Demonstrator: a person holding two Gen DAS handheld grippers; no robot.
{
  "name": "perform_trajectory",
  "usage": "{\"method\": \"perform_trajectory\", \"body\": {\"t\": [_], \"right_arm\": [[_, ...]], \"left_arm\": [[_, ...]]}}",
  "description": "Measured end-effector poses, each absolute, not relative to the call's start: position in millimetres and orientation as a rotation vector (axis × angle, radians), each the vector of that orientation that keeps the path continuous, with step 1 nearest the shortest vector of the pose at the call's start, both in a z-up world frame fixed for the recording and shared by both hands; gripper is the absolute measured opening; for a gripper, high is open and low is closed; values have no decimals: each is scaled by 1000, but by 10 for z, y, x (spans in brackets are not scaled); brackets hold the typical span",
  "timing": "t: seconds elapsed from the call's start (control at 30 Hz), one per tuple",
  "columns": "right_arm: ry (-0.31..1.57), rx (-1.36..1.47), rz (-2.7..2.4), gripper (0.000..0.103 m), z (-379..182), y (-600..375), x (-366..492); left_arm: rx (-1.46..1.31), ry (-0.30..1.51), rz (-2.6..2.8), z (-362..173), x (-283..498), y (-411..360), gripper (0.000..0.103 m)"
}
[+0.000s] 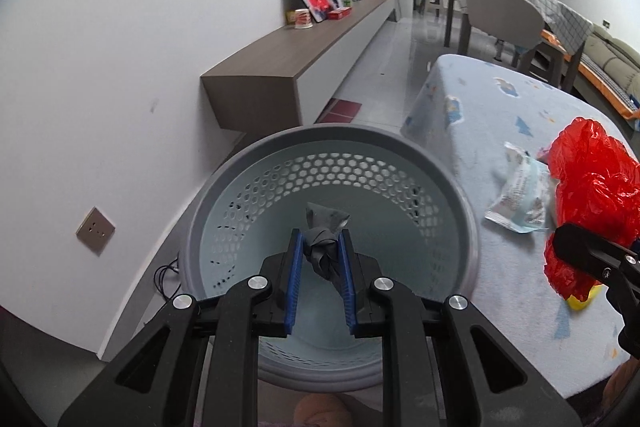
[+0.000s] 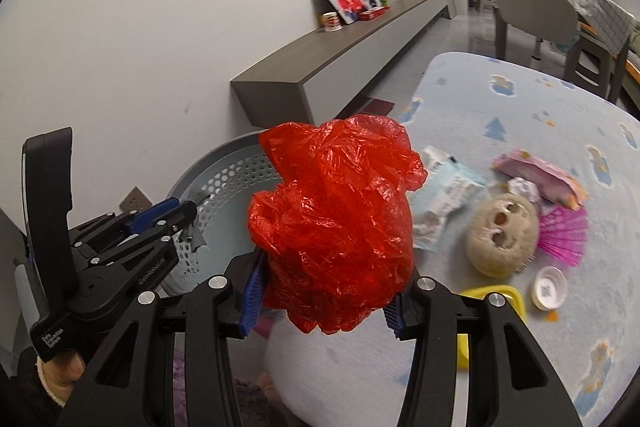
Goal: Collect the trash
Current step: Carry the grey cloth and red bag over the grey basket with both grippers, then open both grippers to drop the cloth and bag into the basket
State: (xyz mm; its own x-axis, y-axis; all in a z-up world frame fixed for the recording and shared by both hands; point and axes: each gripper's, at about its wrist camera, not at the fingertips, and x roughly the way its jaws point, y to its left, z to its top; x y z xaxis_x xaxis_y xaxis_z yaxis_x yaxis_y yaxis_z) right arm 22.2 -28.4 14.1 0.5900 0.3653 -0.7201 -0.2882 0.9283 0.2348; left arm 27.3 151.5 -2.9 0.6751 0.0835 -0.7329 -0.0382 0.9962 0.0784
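Note:
My left gripper (image 1: 320, 241) is shut on a crumpled grey wrapper (image 1: 325, 231) and hangs over the mouth of the perforated grey bin (image 1: 280, 155). In the right wrist view the left gripper (image 2: 188, 213) shows at the left, over the bin (image 2: 224, 171). My right gripper (image 2: 324, 291) is shut on a crumpled red plastic bag (image 2: 336, 219), above the table edge beside the bin. The red bag (image 1: 592, 183) and the right gripper's finger (image 1: 580, 251) also show at the right of the left wrist view.
On the blue patterned tablecloth (image 2: 500, 99) lie a pale blue packet (image 2: 444, 203), a pink packet (image 2: 536, 175), a round beige sponge (image 2: 500, 231), a pink pleated piece (image 2: 560, 235), a white cap (image 2: 550, 287) and a yellow item (image 2: 492, 295). A long wall shelf (image 1: 304, 59) and chairs (image 1: 504, 15) stand behind.

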Motion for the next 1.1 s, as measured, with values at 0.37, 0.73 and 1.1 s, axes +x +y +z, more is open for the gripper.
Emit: {"method": "perform_trajectory", "body": {"t": [0.37,0.73,1.1], "right_arm": [[923,49,489,47,-59,176,576],[941,38,515,57,-92,302,809],[912,29,483,67,-33,251,787]], "left_arm": [[-27,866,136,-159,416,1899,18],[-29,870,167,-157,492,1920,20],[-48,884,185,-174,496,1988,34]]}}
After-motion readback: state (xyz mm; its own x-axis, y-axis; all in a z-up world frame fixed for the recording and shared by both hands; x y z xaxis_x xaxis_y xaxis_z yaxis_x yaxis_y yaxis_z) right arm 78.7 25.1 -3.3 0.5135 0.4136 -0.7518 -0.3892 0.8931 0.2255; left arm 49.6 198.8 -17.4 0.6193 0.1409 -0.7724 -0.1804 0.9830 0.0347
